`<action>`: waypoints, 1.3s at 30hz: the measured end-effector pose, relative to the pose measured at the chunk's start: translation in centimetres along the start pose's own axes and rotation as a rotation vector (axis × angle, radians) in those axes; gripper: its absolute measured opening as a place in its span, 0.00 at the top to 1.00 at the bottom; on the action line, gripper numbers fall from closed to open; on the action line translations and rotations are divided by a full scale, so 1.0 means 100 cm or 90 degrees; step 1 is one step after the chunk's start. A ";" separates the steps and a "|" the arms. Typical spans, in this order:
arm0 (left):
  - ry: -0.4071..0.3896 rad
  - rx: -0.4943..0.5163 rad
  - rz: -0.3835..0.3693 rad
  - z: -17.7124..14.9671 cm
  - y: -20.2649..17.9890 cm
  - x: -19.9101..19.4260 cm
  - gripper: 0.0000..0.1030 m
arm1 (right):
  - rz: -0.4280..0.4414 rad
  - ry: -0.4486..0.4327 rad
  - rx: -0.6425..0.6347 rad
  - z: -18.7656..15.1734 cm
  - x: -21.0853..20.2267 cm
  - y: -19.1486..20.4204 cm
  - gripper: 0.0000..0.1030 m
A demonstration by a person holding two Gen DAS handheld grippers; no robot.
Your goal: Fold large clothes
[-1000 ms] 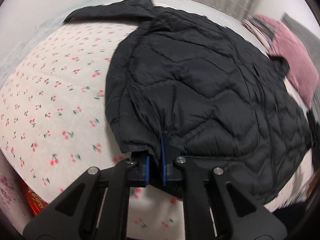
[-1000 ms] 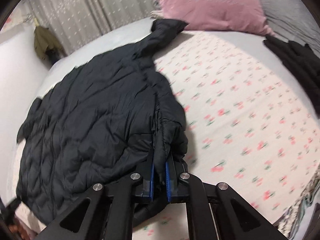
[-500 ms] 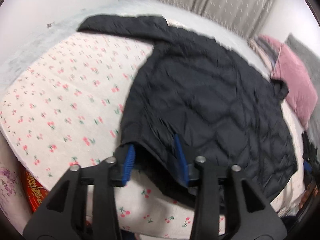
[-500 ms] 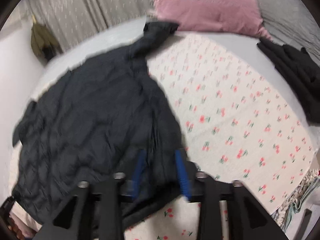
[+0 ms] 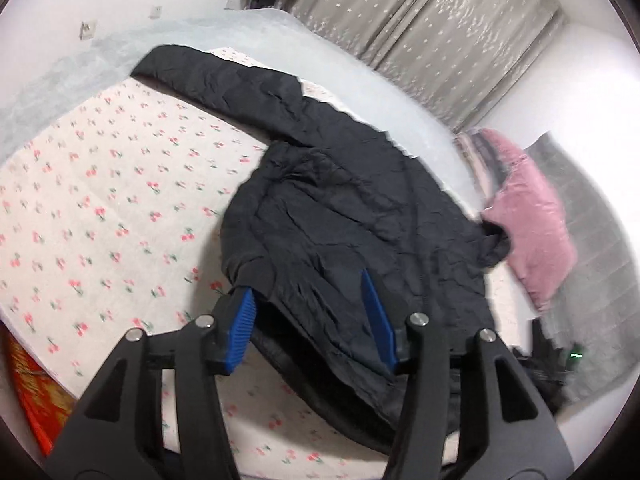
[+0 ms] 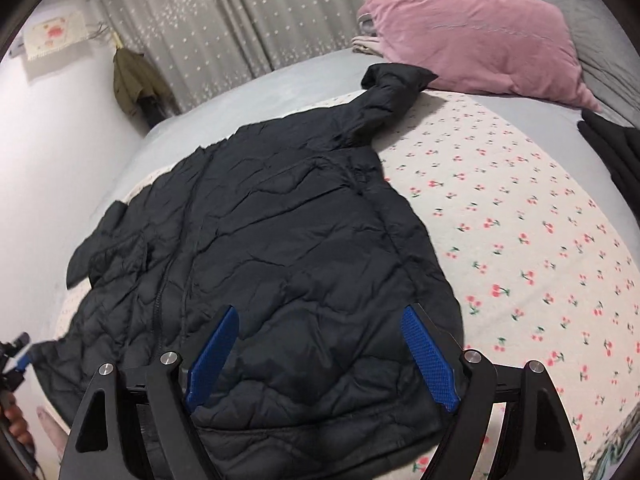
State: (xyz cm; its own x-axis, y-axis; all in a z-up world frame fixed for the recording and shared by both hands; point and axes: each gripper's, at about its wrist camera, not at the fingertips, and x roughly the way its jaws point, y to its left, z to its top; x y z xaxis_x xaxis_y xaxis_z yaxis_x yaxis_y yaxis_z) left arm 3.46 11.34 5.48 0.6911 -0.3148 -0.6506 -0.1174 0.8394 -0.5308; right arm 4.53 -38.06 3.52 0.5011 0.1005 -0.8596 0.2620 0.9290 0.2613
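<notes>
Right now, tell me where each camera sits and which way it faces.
Left wrist: on the left hand-held gripper, looking down across the bed at the black jacket; its jaws are opening over the hem.
Right wrist: on the right hand-held gripper, looking down over the jacket towards the curtains; its jaws are opening, and a hand shows at lower left.
Shared: jacket, bed, pink pillow, curtains.

Both grippers, left gripper [image 5: 308, 322] and right gripper [image 6: 320, 354], show black frames, silver screws and seemingly ribbed blue pads [image 6: 428, 360].
</notes>
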 end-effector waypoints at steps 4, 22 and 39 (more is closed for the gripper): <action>-0.008 -0.027 -0.024 -0.022 0.015 -0.017 0.37 | 0.017 0.035 -0.004 -0.002 0.019 0.000 0.18; 0.116 0.138 0.108 0.121 -0.057 0.204 0.26 | 0.080 0.109 -0.051 -0.010 0.060 0.031 0.18; 0.076 0.154 0.052 0.116 -0.022 0.237 0.26 | 0.084 0.098 -0.063 -0.013 0.053 0.040 0.18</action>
State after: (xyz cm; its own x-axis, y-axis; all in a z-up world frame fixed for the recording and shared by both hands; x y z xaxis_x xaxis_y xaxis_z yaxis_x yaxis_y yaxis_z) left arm 28.38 7.16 -2.49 0.5958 -0.2802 -0.7527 0.0149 0.9408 -0.3385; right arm 7.18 -33.36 -0.62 0.3912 0.2697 -0.8799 0.1165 0.9339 0.3380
